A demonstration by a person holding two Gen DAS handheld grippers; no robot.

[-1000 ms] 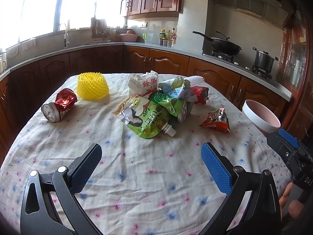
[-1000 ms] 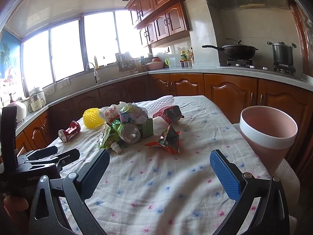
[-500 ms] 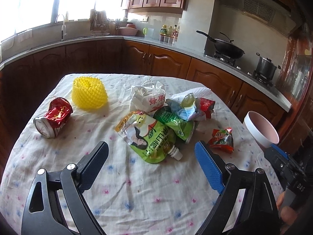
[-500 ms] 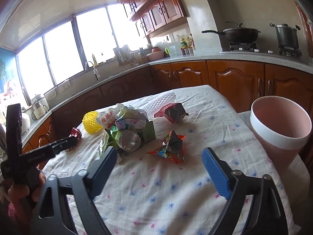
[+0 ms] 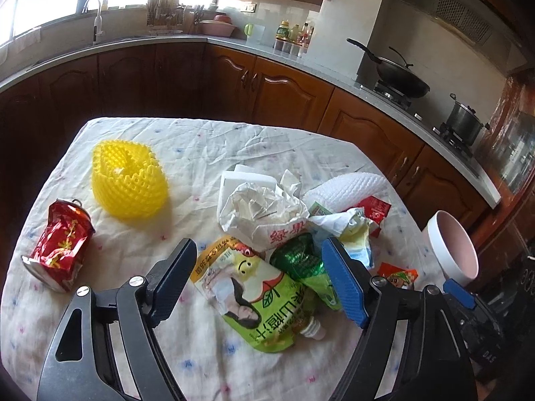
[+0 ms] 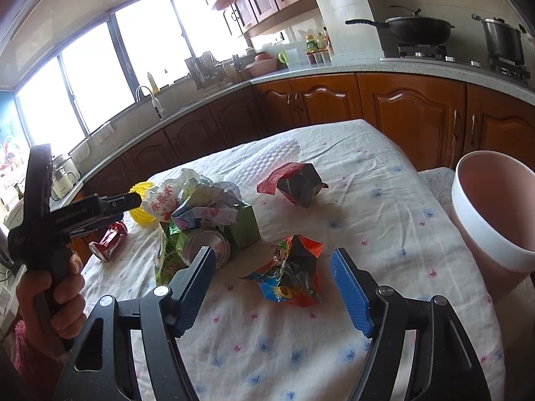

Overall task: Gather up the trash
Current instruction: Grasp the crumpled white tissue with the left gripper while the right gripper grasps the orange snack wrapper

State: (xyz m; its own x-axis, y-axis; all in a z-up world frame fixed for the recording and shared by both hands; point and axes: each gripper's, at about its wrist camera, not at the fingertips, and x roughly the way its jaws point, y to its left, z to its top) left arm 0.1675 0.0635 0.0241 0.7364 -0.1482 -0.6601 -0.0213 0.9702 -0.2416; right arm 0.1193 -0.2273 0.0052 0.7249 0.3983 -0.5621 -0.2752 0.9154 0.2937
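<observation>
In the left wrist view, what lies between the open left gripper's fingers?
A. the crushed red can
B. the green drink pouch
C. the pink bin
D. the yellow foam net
B: the green drink pouch lies between the left gripper fingers; the crushed red can and yellow foam net sit farther left.

From where we're at, the trash pile (image 5: 277,234) sits mid-tabletop (image 5: 207,147) with the foam net (image 5: 128,180) and crushed can (image 5: 60,244) off to its left, a snack wrapper (image 6: 291,274) on its right, and the bin (image 6: 498,214) past the tabletop's right edge.
</observation>
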